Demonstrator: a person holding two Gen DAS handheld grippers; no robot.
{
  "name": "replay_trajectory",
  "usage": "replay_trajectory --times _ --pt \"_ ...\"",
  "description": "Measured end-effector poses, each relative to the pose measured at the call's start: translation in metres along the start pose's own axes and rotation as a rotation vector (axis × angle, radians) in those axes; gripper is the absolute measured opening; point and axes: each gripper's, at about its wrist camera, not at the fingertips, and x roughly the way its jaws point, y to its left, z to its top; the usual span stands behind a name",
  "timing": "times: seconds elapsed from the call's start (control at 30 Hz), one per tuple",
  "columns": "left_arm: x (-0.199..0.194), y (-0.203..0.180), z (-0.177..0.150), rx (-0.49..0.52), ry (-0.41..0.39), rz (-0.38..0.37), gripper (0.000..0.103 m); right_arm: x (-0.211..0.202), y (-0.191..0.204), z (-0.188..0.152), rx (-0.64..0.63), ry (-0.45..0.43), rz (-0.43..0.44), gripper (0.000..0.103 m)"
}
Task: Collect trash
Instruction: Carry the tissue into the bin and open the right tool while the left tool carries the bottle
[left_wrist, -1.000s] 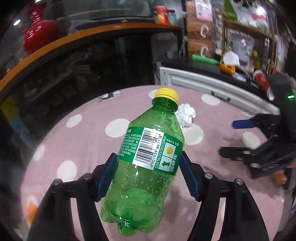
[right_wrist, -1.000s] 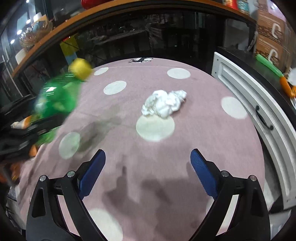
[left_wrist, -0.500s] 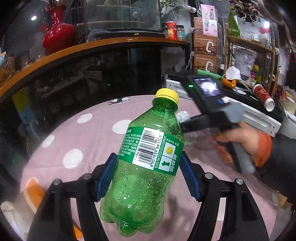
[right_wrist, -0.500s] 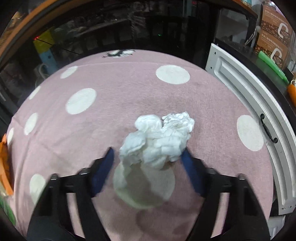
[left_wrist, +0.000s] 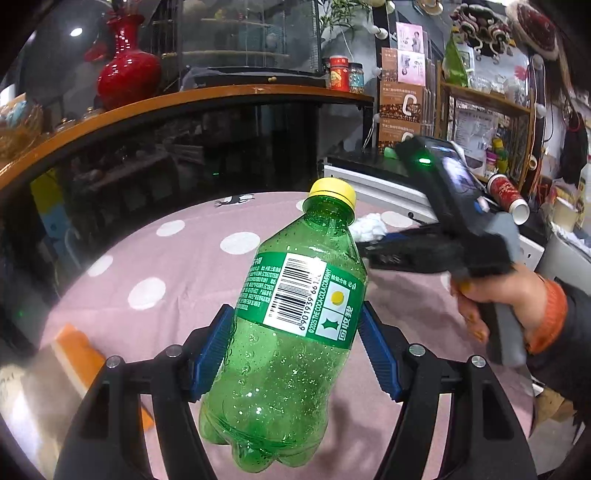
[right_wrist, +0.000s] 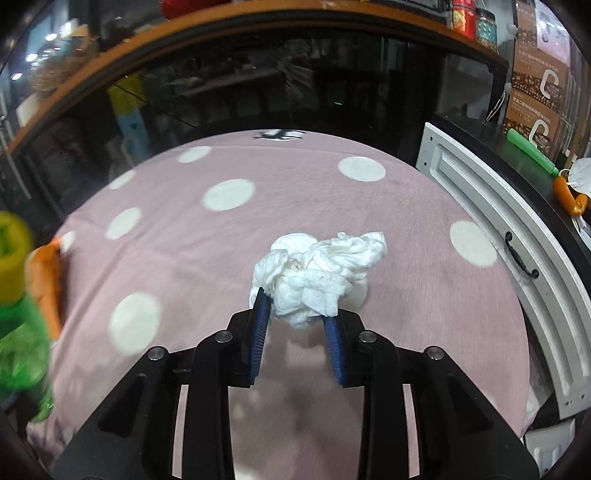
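The left gripper (left_wrist: 295, 343) clamps the bottle (left_wrist: 291, 321), unchanged. The right gripper (right_wrist: 295, 317), wide open a second ago, now pinches the tissue (right_wrist: 317, 273).

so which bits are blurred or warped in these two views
Left wrist view: the bottle is sharp, the right gripper smeared, the shelf bowed by the fisheye. Right wrist view: the tissue is crisp, the bottle at the left edge blurred, the cabinet curved.
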Motion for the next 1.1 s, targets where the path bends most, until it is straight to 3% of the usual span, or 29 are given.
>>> replay_trajectory --times 0.27,0.57,1.1 --pt "-0.035 -0.013 -0.031 -0.025 -0.016 0.014 0.067 -0.065 0.023 -0.060 -0.013 -0.041 0.038 0.030" --pt "-0.063 -0.026 -0.068 -0.063 -0.013 0.016 0.067 -0.133 0.038 -0.130 -0.040 -0.131 -0.052 0.030" --pt "-0.108 -0.073 -0.093 -0.029 -0.075 -0.069 0.067 -0.216 0.026 -0.231 0.008 -0.165 -0.092 0.030"
